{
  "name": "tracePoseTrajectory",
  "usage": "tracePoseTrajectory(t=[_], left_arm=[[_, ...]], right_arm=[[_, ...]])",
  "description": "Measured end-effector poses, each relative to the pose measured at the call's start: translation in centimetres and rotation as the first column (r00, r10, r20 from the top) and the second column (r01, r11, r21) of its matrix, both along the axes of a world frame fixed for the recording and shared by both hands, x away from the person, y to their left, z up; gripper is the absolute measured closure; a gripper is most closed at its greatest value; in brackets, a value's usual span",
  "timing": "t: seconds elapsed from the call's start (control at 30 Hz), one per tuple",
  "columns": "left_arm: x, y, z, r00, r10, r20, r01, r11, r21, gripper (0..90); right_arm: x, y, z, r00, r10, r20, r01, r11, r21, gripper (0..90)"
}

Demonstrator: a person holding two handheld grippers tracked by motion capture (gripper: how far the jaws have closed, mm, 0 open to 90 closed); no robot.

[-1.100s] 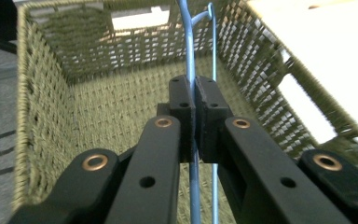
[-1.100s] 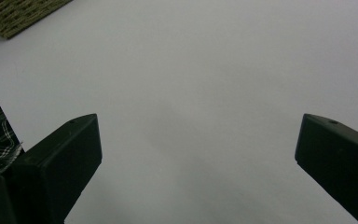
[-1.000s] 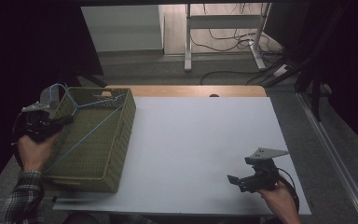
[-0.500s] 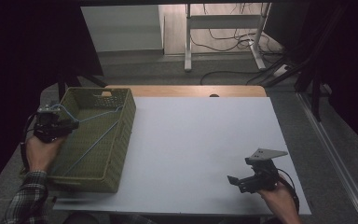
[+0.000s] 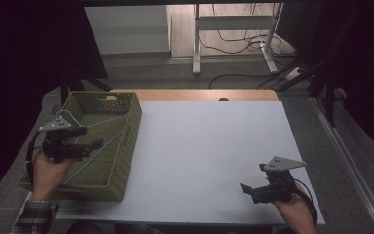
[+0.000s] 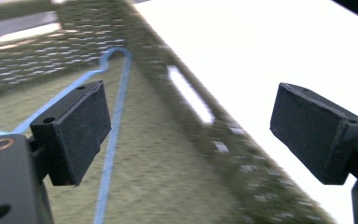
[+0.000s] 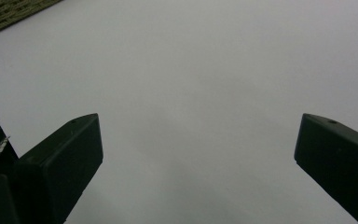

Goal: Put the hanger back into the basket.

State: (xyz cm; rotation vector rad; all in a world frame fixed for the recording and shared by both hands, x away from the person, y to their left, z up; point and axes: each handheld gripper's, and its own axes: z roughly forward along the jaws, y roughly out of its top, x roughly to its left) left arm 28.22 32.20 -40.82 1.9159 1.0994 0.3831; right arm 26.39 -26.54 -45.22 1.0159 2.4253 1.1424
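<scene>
White tabletop point(image 5: 209, 156) with a bare wooden strip along its far edge; dark surroundings, a lit floor with cables beyond. An olive woven basket point(image 5: 126, 146) sits at the tabletop's left side, rectangular, open-topped, with slot handles cut in its end and side walls. Inside it lies a thin blue wire hanger point(image 6: 114, 126), its hook toward the far end wall, its straight bars running diagonally across the basket floor. The left hand-held gripper point(image 5: 95, 144) hangs over the basket's near-left part, jaws spread wide and gripping nothing; in the left gripper view the hanger passes just behind the left jaw pad, touching or not cannot be told. The basket's right wall runs between the two jaws in that view, blurred. The right hand-held gripper point(image 5: 246, 187) rests low at the near-right of the tabletop, well apart from the basket, jaws wide and empty. Smooth matte tabletop lies open between basket and right hand-held gripper; the basket's near-left corner overhangs the tabletop's edge.
</scene>
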Motion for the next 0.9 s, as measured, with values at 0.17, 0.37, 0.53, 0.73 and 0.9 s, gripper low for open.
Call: tracePoseTrajectory(t=[0.17,0.37,0.53,0.73,0.9], left_arm=[[-2.2,-2.5,-0.5,0.9977,-0.058,0.036,0.058,0.9983,0.000,8.0],[-4.2,-4.5,-2.1,0.9941,-0.086,0.066,0.088,0.9958,-0.024,3.9],[-5.4,-5.7,-3.4,0.9920,-0.105,0.071,0.104,0.9945,0.011,2.2],[-5.6,-7.2,-4.9,0.9901,-0.138,0.022,0.136,0.9864,0.093,1.5],[-5.5,-7.2,-5.1,0.9904,-0.138,0.010,0.137,0.9874,0.079,1.2]], right_arm=[[-0.5,-0.2,0.3,0.9996,-0.010,0.024,0.010,1.000,0.008,0.7],[-0.7,-0.5,0.1,0.9996,-0.013,0.024,0.013,1.000,0.003,0.5],[-0.8,-0.5,-0.1,0.9995,-0.016,0.028,0.016,1.000,-0.019,0.5],[-0.6,-0.5,-0.6,0.9993,-0.020,0.031,0.021,0.999,-0.046,0.5],[-0.5,-0.5,-0.9,0.9995,-0.014,0.027,0.016,0.998,-0.053,0.5]])
